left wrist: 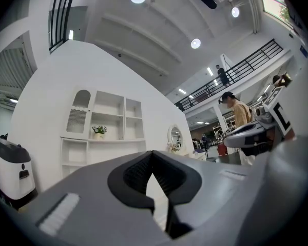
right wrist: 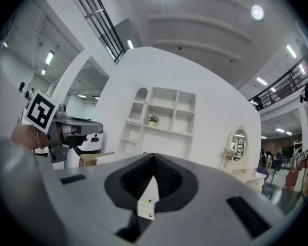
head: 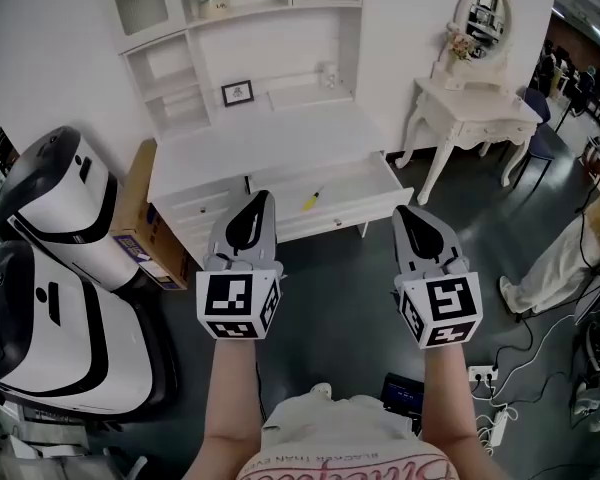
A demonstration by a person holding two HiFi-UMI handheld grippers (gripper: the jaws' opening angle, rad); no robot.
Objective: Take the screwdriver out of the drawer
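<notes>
Both tongs were clamped shut on nothing, left tongs (head: 259, 200) and right tongs (head: 407, 213) side by side in the lower middle of the head view. The yellow screwdriver (head: 313, 199) sat in the open drawer (head: 370, 186) of the white desk (head: 270, 138), dead centre of frame, slanting from lower left to upper right. It lay between the two tips and a bit beyond, and the left looked nearer to me.

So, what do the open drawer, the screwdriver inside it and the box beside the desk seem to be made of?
The drawer is probably painted wood or board: it has a smooth, even white surface. The screwdriver has a yellow handle that looks like plastic, though it is too small to tell more. The box looks like cardboard, with plain brown, flat faces.
</notes>
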